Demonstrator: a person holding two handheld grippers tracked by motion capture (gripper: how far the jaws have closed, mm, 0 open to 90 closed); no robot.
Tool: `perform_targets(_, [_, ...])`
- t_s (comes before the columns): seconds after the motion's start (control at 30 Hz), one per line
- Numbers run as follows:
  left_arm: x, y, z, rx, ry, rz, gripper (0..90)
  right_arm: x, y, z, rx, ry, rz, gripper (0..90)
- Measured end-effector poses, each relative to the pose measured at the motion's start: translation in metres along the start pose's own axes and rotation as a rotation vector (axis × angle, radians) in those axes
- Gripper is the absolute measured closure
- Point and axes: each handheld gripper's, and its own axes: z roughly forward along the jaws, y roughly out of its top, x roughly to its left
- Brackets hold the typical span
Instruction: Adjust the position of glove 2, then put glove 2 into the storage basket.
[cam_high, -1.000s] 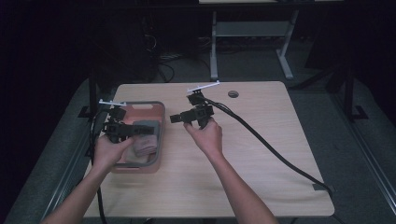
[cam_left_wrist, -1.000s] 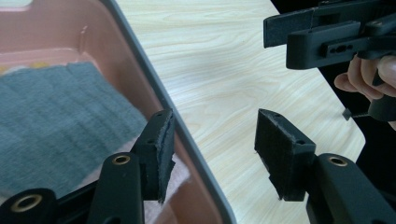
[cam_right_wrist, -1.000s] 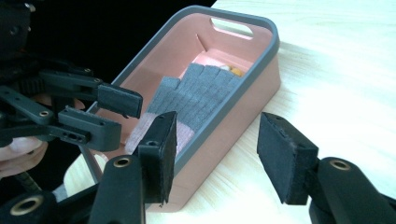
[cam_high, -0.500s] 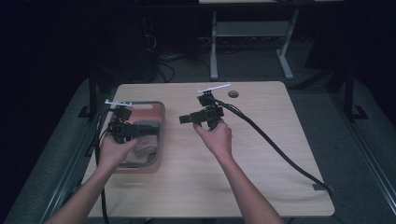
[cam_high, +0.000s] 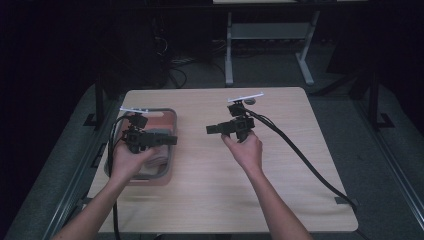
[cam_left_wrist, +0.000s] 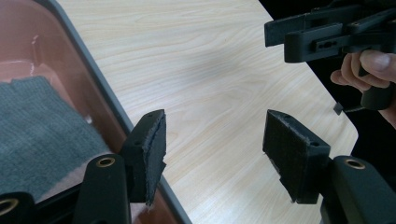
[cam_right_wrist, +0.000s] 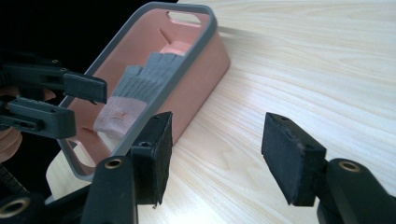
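grey glove (cam_right_wrist: 140, 86) lies inside the pink bin (cam_right_wrist: 205, 56) at the table's (cam_high: 210, 200) left, w/ left gripper (cam_left_wrist: 212, 156) over the bin rim & right gripper (cam_right_wrist: 215, 156) above bare wood nearby, both just opening, nothing btwn jaws.

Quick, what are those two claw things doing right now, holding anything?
Left gripper: open, nothing between its jaws, which have just been opening.
Right gripper: open and empty too, jaws just widened.

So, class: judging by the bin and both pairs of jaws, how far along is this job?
Done: a grey glove lies in the pink bin. In hand: nothing; the left gripper and right gripper have just been opening, jaws empty. Left: seemingly only moving the hands away.
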Motion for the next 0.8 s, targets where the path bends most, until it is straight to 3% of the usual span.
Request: perform_targets(0.8, [-0.023,0.004,0.024,0.017,-0.034,0.045,36.7,-0.05,-0.03,-0.042,-0.04,-0.031,0.1,39.6])
